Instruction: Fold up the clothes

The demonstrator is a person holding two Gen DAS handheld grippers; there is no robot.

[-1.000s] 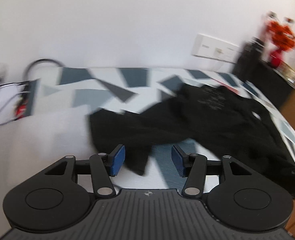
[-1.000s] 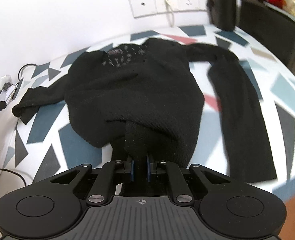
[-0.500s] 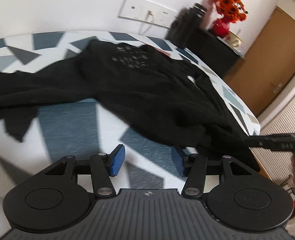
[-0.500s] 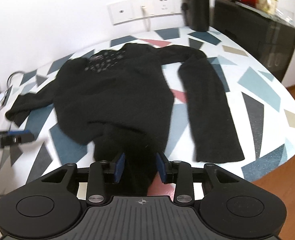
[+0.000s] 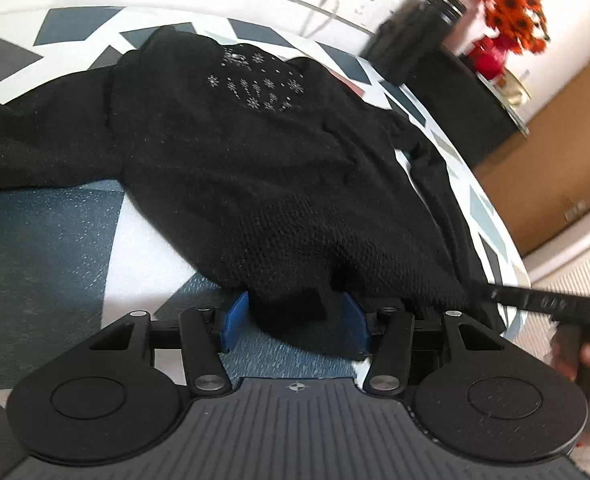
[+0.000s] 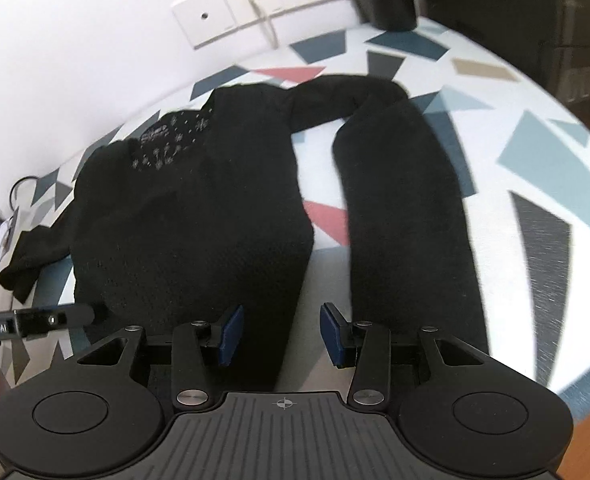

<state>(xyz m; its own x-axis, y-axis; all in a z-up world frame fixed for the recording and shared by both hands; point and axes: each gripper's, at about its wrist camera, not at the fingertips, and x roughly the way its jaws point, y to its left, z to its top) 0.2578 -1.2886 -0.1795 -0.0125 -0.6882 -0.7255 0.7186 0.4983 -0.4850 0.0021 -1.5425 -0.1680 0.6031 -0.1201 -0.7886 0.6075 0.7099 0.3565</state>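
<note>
The left gripper [image 5: 293, 322] has advanced, spread around the black sweater [image 5: 255, 168] hem; the right gripper [image 6: 281, 334] has released, spread wide

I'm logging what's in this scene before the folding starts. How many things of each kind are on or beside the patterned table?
Black sweater: 1
Dark bottle: 1
Red vase of orange flowers: 1
Black cabinet: 1
Handheld tools, left tool and right tool: 2
Total: 6
</note>
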